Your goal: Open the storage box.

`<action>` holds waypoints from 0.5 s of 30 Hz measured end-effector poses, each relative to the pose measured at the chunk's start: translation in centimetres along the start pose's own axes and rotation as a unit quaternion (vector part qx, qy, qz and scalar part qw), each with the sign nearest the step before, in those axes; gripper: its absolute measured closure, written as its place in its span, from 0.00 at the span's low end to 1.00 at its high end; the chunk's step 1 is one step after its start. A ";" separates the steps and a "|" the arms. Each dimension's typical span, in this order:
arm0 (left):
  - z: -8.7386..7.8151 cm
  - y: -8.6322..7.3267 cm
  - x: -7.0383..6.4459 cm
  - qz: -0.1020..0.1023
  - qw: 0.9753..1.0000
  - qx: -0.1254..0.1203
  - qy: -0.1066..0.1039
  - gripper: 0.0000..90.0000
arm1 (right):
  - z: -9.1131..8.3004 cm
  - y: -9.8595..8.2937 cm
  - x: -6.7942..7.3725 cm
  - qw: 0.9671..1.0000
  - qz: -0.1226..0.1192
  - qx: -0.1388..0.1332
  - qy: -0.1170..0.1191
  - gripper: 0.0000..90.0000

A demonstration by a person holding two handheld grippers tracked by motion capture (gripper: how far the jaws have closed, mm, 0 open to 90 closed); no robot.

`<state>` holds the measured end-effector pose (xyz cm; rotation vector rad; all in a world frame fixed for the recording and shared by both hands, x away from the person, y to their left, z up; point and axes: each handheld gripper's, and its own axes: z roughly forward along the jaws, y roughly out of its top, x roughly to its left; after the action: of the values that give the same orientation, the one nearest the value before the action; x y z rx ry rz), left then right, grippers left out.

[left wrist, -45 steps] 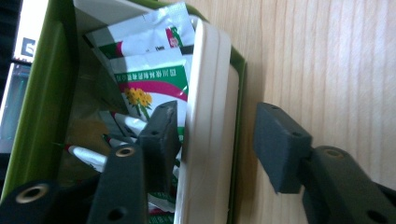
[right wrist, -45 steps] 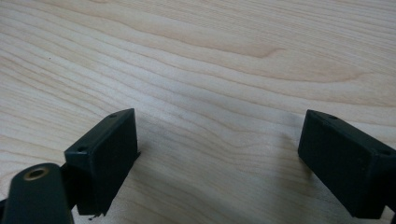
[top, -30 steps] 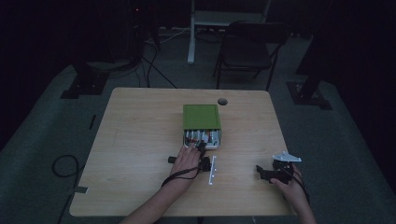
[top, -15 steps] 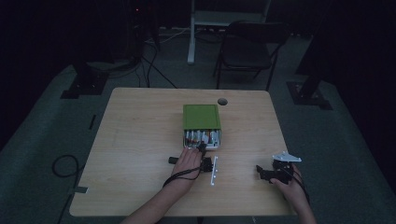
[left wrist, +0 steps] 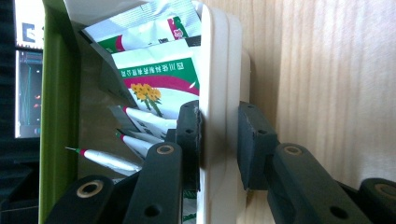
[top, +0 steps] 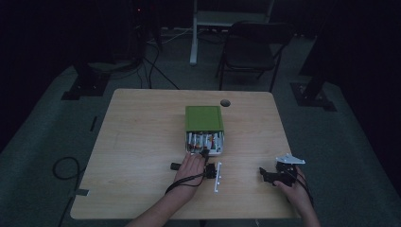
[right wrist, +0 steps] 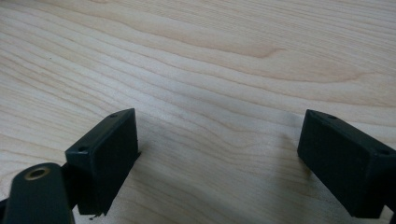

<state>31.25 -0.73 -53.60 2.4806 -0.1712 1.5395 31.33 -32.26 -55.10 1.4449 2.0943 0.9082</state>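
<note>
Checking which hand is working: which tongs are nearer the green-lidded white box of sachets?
Left. The left tongs straddle the green-lidded white box's front wall; the right tongs rest open on the wooden table, apart from it.

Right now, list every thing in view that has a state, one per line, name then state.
box: green lid up, open toward the person, white wall set between the left gripper's jaws.
sachets: inside the box, packed together.
left gripper: jaws either side of the box wall, one pad on it, the other a little off.
right gripper: open, empty, low over the table.
chair: upright, unoccupied, beyond the table.
</note>
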 end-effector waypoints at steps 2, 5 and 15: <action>-0.1 0.0 -0.1 -0.002 1.000 -0.002 0.000 0.82 | 0.0 0.0 0.0 1.000 0.000 0.000 0.000 0.13; -0.3 -0.1 -0.3 0.003 1.000 -0.004 0.002 0.82 | 0.0 0.0 0.0 1.000 0.000 0.000 0.000 0.13; -1.3 0.1 -0.8 0.003 1.000 -0.011 0.000 0.82 | 0.0 0.0 0.0 1.000 0.000 0.000 0.000 0.13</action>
<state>29.75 -0.56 -53.80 2.4662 -0.1950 1.5321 31.33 -32.26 -55.10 1.4452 2.0944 0.9081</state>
